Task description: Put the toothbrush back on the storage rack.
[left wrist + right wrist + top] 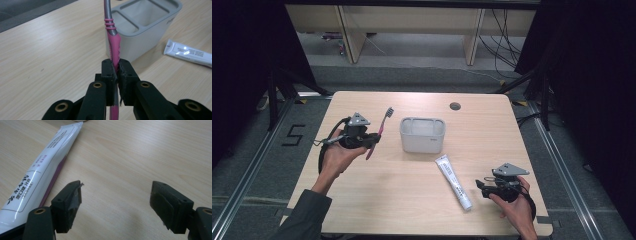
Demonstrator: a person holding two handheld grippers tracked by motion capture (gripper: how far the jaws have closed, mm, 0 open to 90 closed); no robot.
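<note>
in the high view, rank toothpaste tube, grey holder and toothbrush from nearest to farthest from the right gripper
From the right gripper:
1. Toothpaste tube, lying on the table just to its left.
2. Grey holder, farther back at mid-table.
3. Toothbrush, far left, clamped in the left gripper.

I see the pink-and-grey toothbrush [378, 132] left of centre in the high view, tilted, bristles uppermost, its pink handle pinched in my left claw [116, 71], off the worktop.
</note>
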